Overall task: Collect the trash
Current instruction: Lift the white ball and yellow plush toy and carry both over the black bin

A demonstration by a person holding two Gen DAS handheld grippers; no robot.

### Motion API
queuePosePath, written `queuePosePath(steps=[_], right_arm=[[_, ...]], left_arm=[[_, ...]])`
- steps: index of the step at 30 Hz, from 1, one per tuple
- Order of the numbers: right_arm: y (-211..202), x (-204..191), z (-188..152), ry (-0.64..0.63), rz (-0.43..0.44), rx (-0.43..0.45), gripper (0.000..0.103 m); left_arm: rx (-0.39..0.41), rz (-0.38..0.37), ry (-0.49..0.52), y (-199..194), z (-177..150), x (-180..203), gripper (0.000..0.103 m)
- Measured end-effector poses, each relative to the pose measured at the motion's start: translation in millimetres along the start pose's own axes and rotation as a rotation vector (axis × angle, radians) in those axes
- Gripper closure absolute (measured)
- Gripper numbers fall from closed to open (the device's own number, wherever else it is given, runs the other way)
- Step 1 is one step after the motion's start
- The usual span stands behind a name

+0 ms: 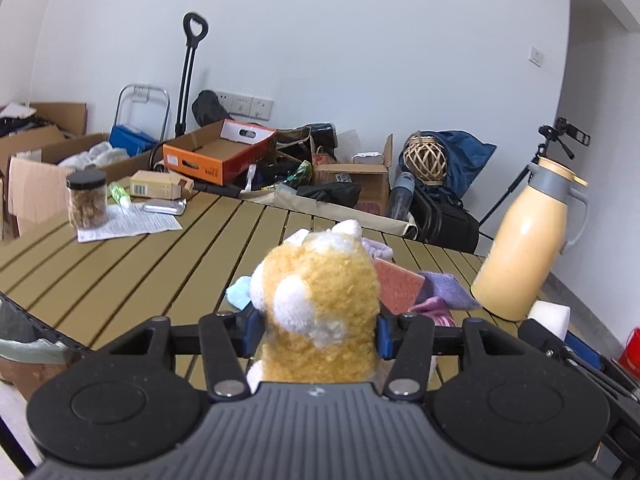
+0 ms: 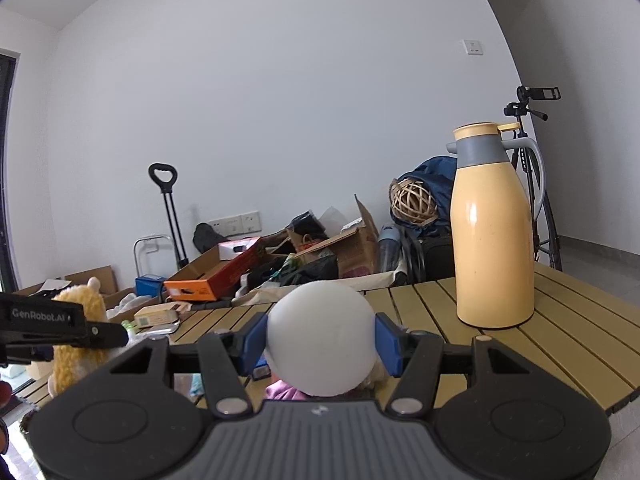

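Note:
My left gripper [image 1: 318,330] is shut on a yellow-and-white plush toy [image 1: 320,296], held above the slatted table [image 1: 140,264]; its blue pads press both flanks. The same plush toy [image 2: 82,344] shows at the far left of the right wrist view with the left gripper's black body [image 2: 52,326] in front of it. My right gripper [image 2: 320,342] is shut on a white round object [image 2: 322,336], smooth like a ball or cup, lifted over the table's near edge. Behind the plush lie a pink sponge [image 1: 400,286], purple cloth [image 1: 448,290] and a light blue scrap [image 1: 240,294].
A tall yellow thermos jug [image 2: 494,240] stands on the table at the right. At the table's far left are a jar of snacks [image 1: 87,200], a paper sheet [image 1: 132,224], a small carton [image 1: 158,185]. Cardboard boxes [image 1: 218,156], bags and a tripod [image 1: 556,148] crowd the floor beyond.

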State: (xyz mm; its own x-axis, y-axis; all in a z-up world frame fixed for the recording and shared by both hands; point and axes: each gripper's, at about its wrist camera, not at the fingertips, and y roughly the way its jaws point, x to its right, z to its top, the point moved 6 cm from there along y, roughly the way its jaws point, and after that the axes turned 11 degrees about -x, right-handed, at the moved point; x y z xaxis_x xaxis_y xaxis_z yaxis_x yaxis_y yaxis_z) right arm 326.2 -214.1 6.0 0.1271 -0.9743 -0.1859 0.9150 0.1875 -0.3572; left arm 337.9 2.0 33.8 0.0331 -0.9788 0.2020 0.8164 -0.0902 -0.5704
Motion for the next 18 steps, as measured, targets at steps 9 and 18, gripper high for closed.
queuePosePath(steps=[9,18], right_arm=[[-44,-16,-25,-0.028,0.02,-0.063,0.047],[-76,-23,-60,-0.061,0.024,-0.153,0.047]], left_arm=[[0.001,0.014,0.069,-48,-32,9,0.05],[-0.033,0.037,0.135,-76,-74,12,0.05]])
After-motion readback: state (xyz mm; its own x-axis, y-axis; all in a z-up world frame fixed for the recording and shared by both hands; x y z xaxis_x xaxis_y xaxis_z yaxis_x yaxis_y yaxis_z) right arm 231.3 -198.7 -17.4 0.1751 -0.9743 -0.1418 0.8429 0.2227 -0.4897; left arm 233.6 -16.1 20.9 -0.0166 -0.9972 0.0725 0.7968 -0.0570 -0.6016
